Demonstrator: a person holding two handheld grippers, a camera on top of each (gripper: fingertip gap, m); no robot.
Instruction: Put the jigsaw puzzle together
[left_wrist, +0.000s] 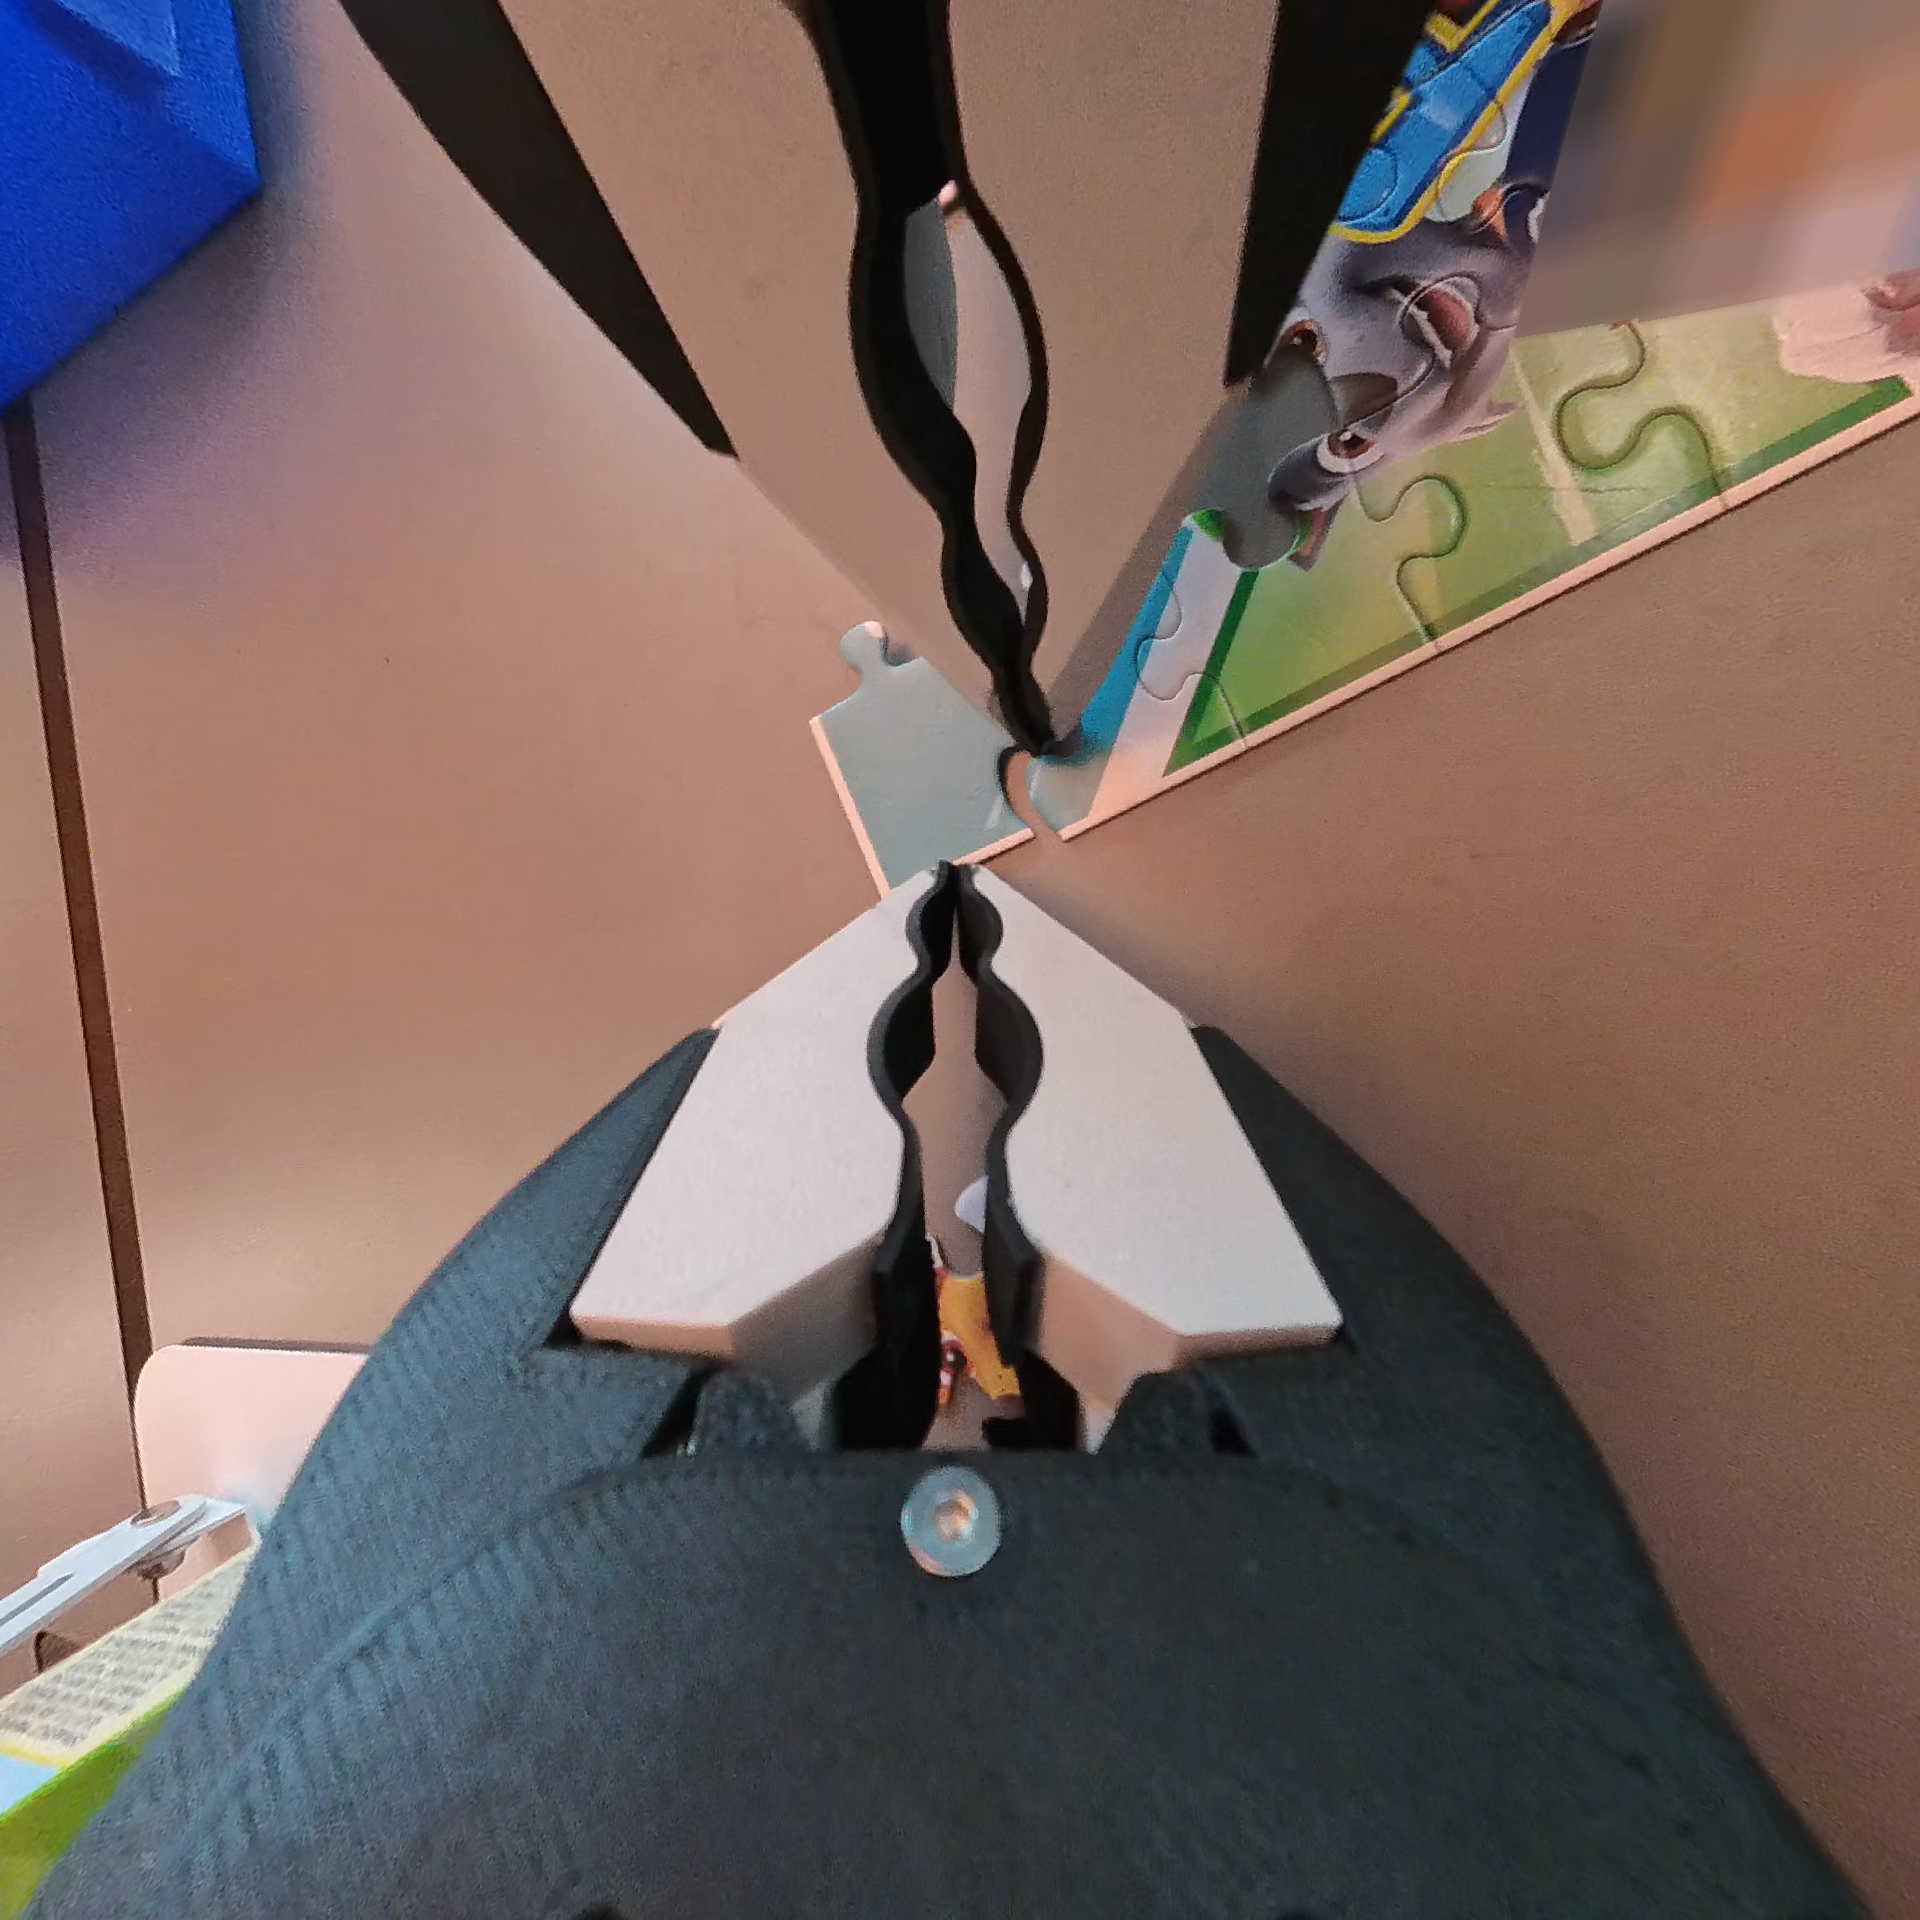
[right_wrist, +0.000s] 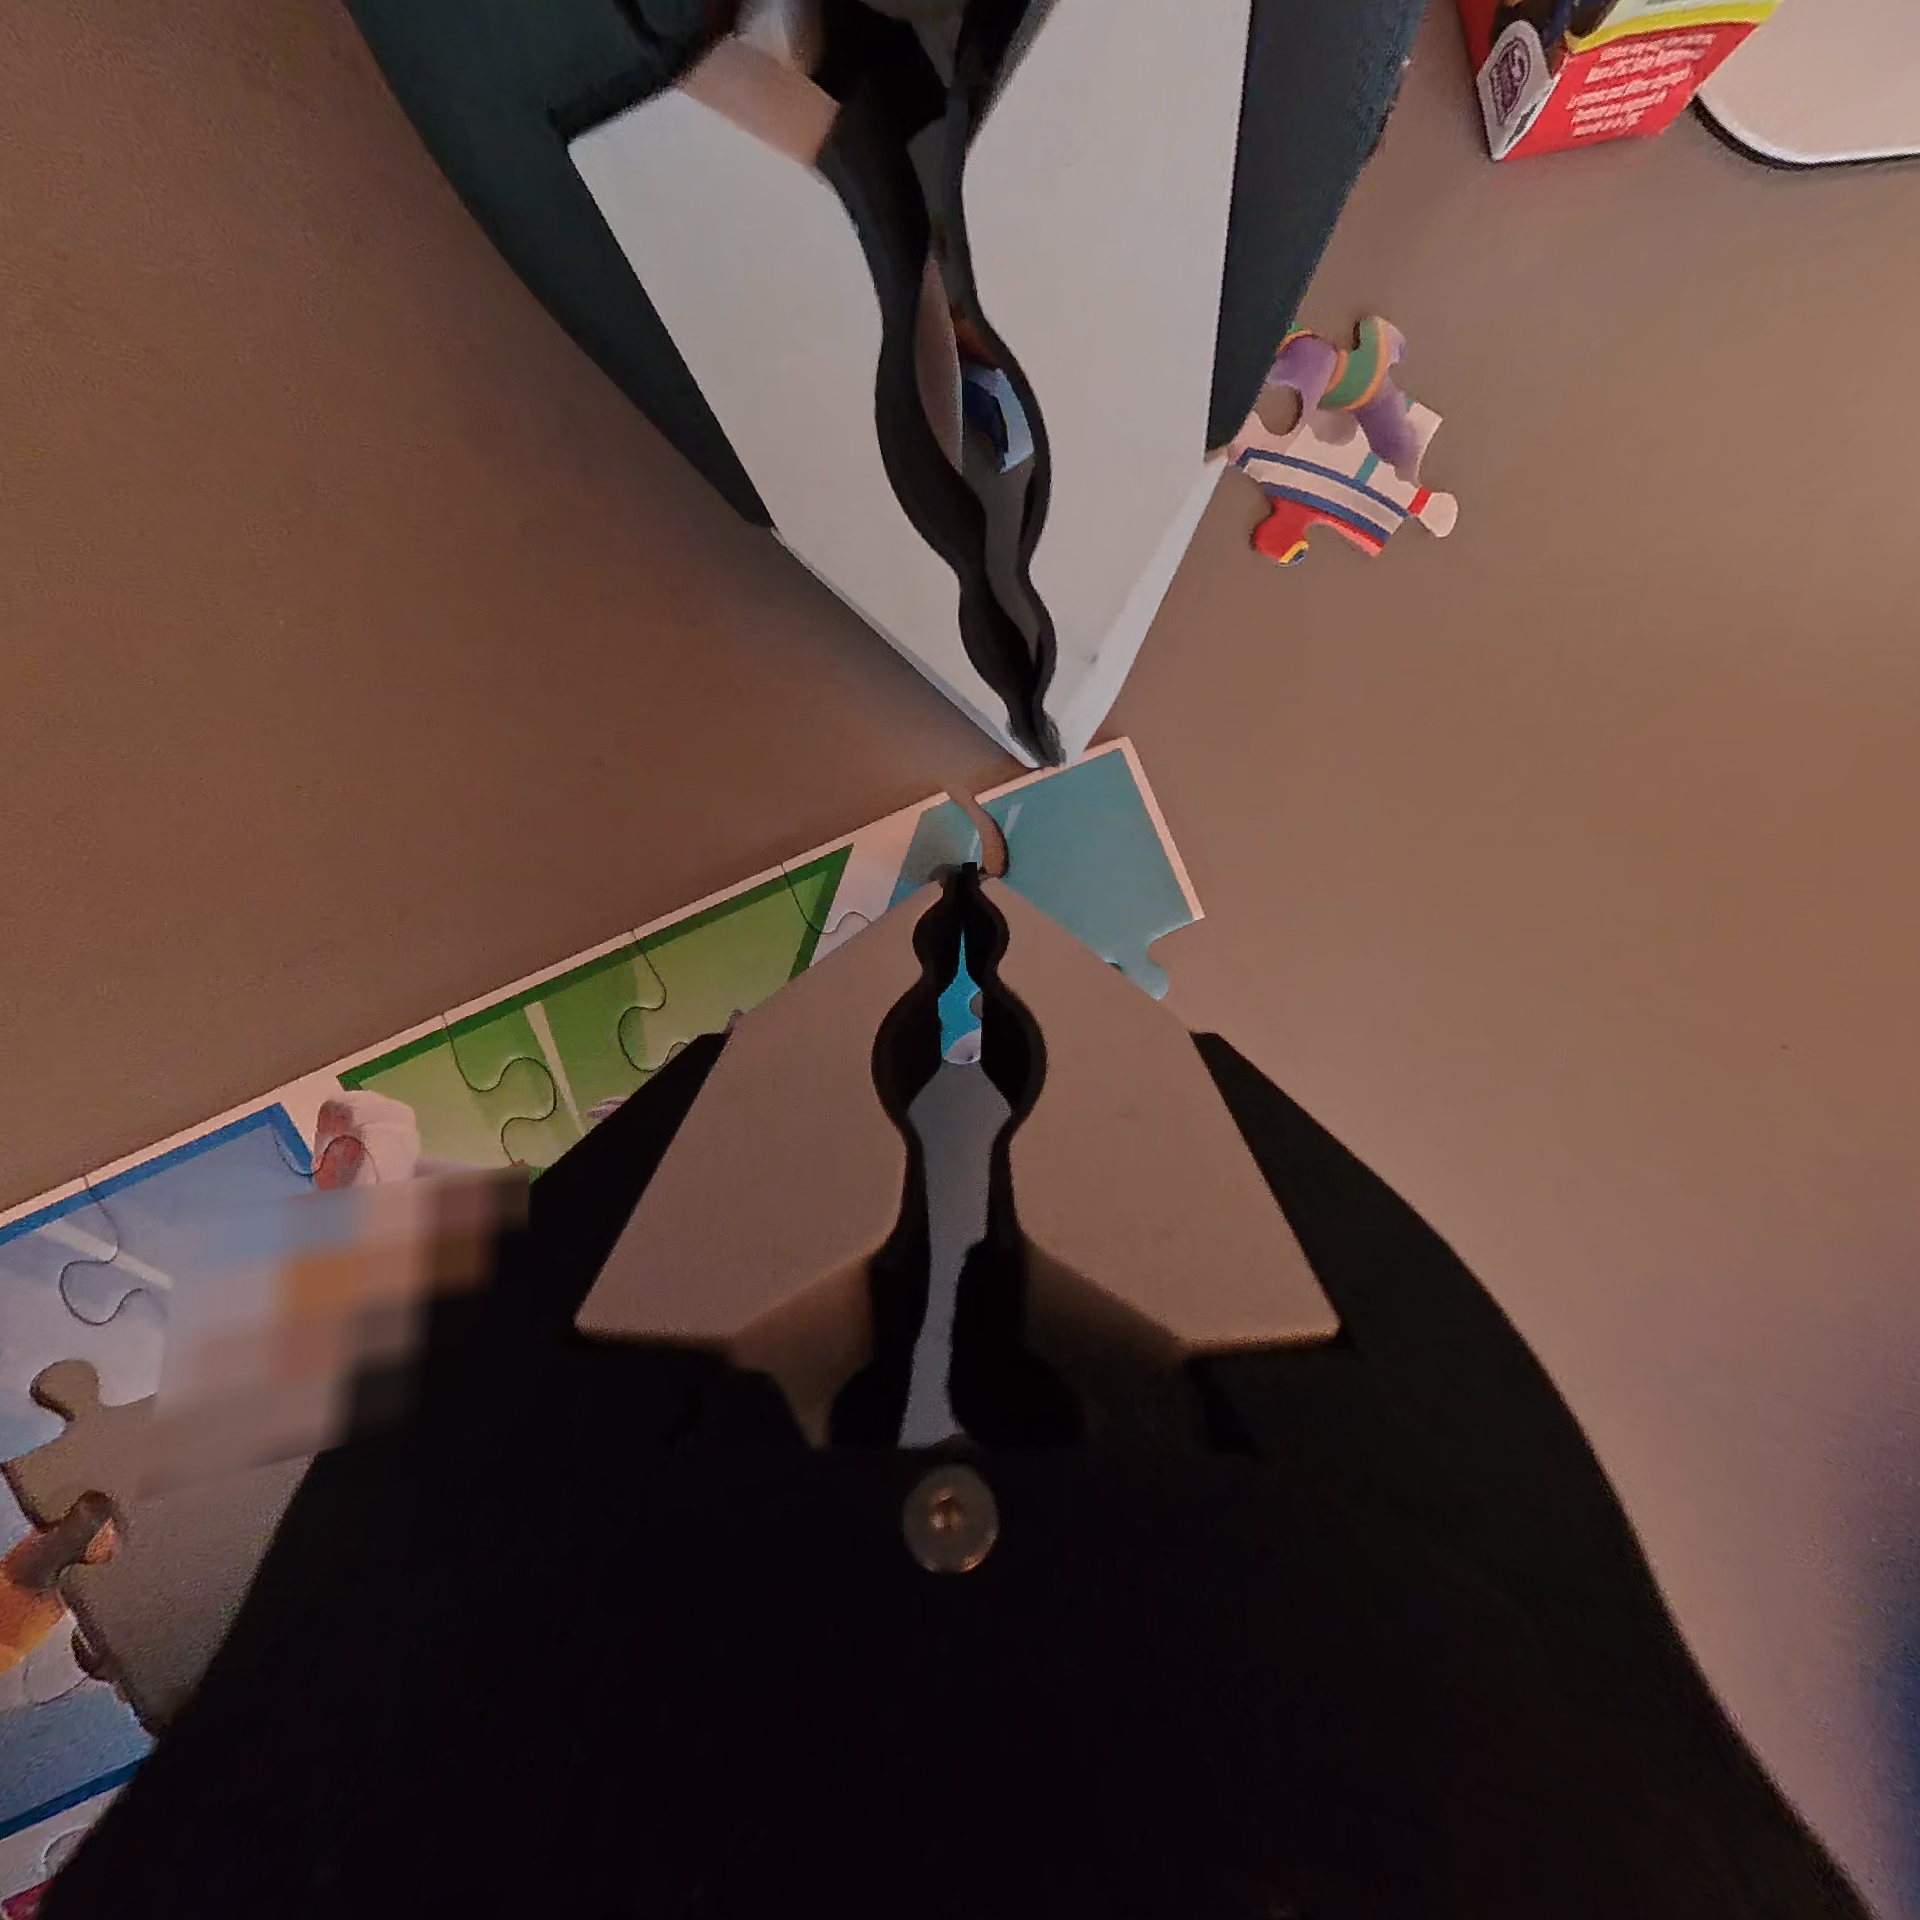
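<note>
The left gripper (left_wrist: 954, 873) has its fingers pressed together with nothing between them, and its tip rests at the near edge of a pale blue corner piece (left_wrist: 925, 769) lying flat on the brown table (left_wrist: 416, 727). The right gripper (right_wrist: 968, 873) faces it from the other side, fingers likewise together and empty at the tip, which presses down where the knob of the corner piece (right_wrist: 1091, 852) locks into the neighbouring piece. In the left wrist view the right gripper (left_wrist: 1039, 740) comes down from the top, tip on that same joint.

The corner piece sits at the end of the assembled puzzle (right_wrist: 665, 977), a strip with a white border, green pieces and blue pieces running away to the side; part of it is covered by a blurred patch. The joint still shows a small gap at the border edge.

One loose piece (right_wrist: 1345, 457), striped red, white and blue with purple, lies well apart on the table beyond the left gripper. A red box (right_wrist: 1590, 83) stands at the far corner, and a blue block (left_wrist: 104, 187) sits at the other side.
</note>
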